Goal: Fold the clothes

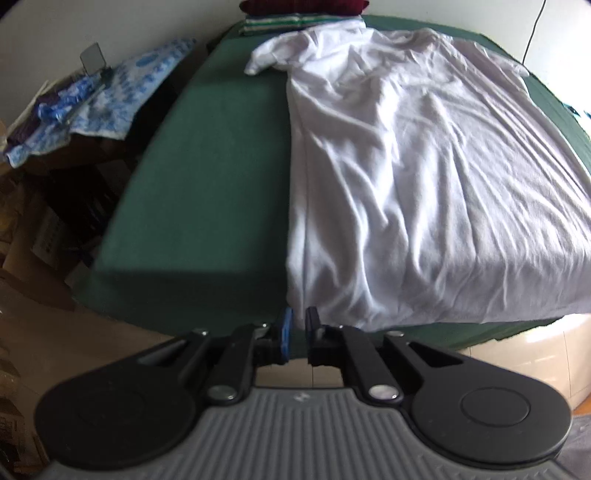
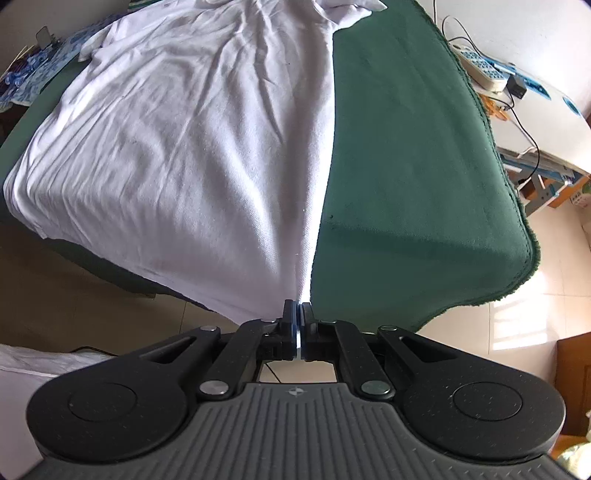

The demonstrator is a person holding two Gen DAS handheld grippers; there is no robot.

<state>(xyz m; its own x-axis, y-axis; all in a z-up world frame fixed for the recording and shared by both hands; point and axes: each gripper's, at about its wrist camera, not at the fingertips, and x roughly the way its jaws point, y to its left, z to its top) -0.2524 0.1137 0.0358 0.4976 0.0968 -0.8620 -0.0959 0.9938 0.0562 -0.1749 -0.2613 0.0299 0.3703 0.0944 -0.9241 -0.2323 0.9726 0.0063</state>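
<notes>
A white T-shirt (image 1: pixel 424 177) lies spread and heavily creased on a green-covered table (image 1: pixel 207 177), hem at the near edge, collar and sleeves at the far end. Its left sleeve is bunched inward. The near right hem corner is lifted off the cloth, drawn taut.

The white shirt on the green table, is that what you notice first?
Yes: the big wrinkled white cotton shirt spreads over the dark green cloth-covered table. The right hand-held gripper pinches its near hem at the table's edge. Folded clothes, dark red on green-striped, sit at the far end.
</notes>
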